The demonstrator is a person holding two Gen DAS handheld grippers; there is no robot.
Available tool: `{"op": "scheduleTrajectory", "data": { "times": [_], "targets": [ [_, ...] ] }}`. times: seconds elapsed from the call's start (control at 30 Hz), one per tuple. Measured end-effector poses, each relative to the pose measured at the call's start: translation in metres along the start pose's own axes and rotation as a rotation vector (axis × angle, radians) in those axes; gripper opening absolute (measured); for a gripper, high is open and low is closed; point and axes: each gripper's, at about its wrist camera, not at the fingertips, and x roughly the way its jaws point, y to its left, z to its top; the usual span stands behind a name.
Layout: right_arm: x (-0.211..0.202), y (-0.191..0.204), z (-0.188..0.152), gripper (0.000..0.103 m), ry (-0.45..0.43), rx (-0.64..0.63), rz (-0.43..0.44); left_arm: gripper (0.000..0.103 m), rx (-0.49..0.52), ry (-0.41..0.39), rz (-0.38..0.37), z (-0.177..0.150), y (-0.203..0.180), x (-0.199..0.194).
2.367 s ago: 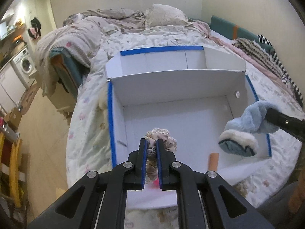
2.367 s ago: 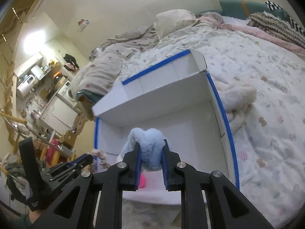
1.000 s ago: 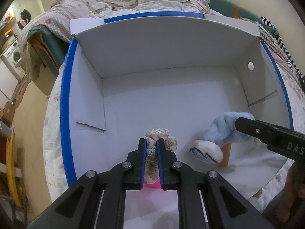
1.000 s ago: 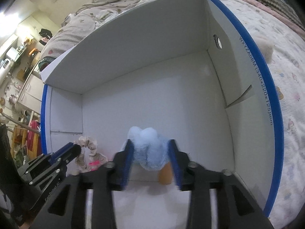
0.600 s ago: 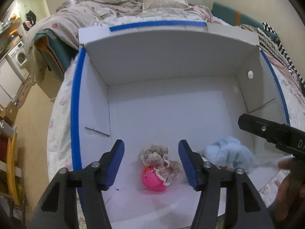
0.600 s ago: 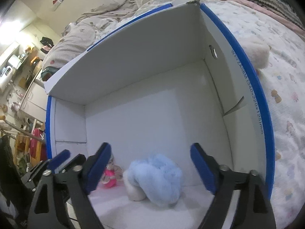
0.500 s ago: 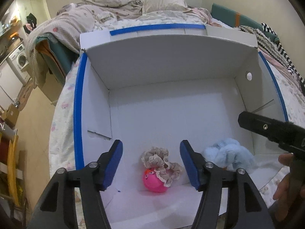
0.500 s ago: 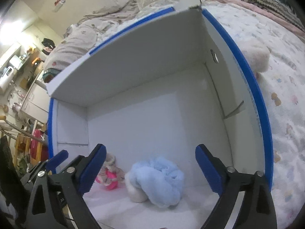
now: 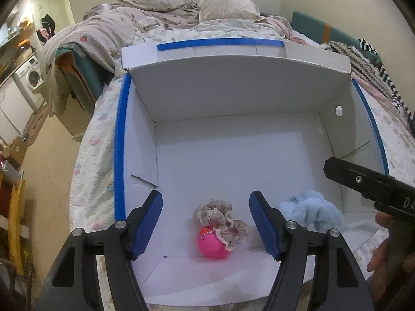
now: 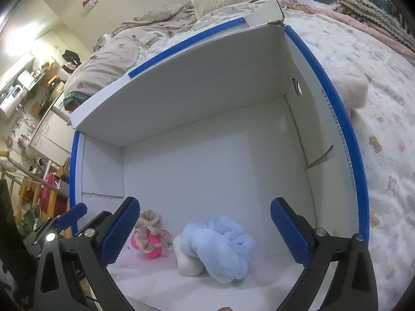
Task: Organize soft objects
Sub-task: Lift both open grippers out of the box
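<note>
A white cardboard box (image 9: 119, 142) with blue-taped rims stands open on the bed. On its floor by the near wall lie a beige lace scrunchie (image 9: 223, 217), draped over a pink ball toy (image 9: 211, 245), and a fluffy light-blue slipper (image 9: 311, 211). My left gripper (image 9: 205, 197) hangs above the scrunchie, its jaws opening, its pads clear of it. In the right wrist view my right gripper (image 10: 205, 203) stands wide open over the blue slipper (image 10: 220, 246), touching nothing. The scrunchie (image 10: 151, 223) and pink toy (image 10: 153, 246) lie to its left.
The box sits on a bed with a printed white sheet (image 10: 384, 129). A cream fluffy item (image 10: 350, 90) lies just outside the box's right wall. Pillows and rumpled covers (image 9: 160, 13) lie beyond, a striped knit throw (image 9: 368, 59) at far right, floor and washing machine (image 9: 31, 77) left.
Both grippers opened and let go: the scrunchie dropped onto the pink toy and the blue slipper now lies on the box floor. Both grippers have drawn back a little.
</note>
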Motion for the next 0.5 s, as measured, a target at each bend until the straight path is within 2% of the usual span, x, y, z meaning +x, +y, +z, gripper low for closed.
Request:
{"op": "scheduleTrajectory", "data": {
  "times": [0.13, 0.2, 0.27, 0.5],
  "targets": [
    [-0.002, 0.000, -0.001, 0.103, -0.004, 0.011, 0.003, 0.067, -0.027, -0.015, -0.012, -0.003, 0.005, -0.009],
    [-0.004, -0.001, -0.003, 0.103, -0.009, 0.015, 0.005, 0.067, -0.049, -0.010, -0.090, -0.005, 0.009, -0.015],
    [-0.006, -0.001, -0.005, 0.103, -0.012, 0.017, 0.003, 0.067, -0.071, -0.011, -0.132, -0.007, 0.012, -0.021],
    [-0.016, -0.003, -0.016, 0.103, -0.002, 0.026, 0.029, 0.067, -0.101, -0.059, -0.099, -0.014, 0.022, -0.047]
  ]
}}
